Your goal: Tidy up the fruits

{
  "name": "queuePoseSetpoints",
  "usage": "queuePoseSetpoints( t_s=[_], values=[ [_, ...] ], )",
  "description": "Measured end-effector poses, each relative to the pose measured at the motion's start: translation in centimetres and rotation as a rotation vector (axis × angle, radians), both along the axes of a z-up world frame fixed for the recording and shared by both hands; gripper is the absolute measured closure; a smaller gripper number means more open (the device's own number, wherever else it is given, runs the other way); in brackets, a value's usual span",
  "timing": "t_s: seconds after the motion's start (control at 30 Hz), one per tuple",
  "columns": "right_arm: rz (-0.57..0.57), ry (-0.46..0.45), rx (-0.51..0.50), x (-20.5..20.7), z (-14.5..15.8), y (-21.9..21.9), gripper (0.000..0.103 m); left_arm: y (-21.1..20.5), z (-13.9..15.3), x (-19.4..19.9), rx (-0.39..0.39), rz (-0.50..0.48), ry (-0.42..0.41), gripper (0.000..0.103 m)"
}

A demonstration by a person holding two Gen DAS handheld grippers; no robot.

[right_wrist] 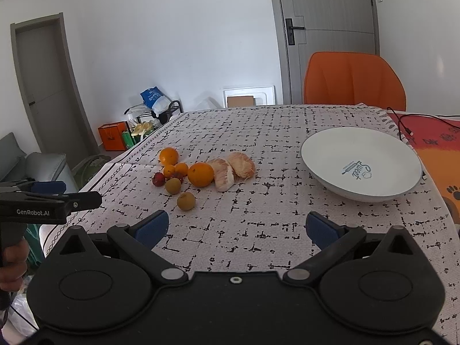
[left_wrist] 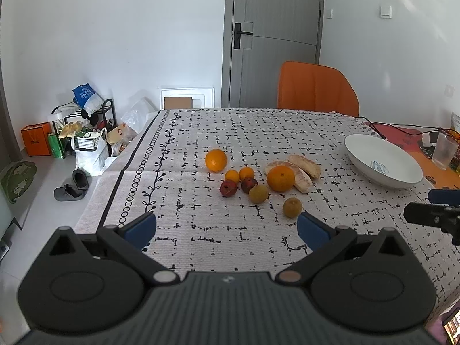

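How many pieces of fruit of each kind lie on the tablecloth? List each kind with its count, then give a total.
Large oranges: 2
Small oranges: 2
Red fruits: 2
Yellow-green fruits: 2
Peeled pomelo segments: 3
Total: 11

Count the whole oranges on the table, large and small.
4. A large orange lies far left, a second large one against the peeled segments, and two small ones side by side between them. None seems hidden.
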State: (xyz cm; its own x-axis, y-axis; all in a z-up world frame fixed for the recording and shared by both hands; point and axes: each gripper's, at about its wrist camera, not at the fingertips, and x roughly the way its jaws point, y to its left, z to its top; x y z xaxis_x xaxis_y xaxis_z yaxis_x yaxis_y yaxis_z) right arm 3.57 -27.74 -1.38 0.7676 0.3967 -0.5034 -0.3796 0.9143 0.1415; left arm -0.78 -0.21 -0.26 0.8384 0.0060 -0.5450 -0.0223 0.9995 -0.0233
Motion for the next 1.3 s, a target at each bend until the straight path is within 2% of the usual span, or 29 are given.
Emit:
queuePoseSetpoints(
  t_s=[0.57, 1.0, 1.1, 1.3],
  values=[
    [-0.010, 0.005, 0.033, 0.7, -0.7, -0.7, 0.000, 1.0, -0.7, 0.7, -0.012, 0.020, 0.005, 0.000],
    [0.065, 0.014, 0.052, 2.4, -2.2, 0.8, 0.001, 2.1, -2.2, 2.0, -0.043, 0.015, -0.002, 0.002],
    [0.085, 0.026, 0.080, 3.2, -2.6, 1.0, 0.007, 2.5, -2.4, 2.2, -0.055, 0.018, -0.012, 0.002],
    [0.117, 0.038, 0.064, 4.4, -3.3, 2.4, 0.018, 3.0, -3.1, 2.9, -0.064, 0.027, -0.013, 0.004]
  ],
)
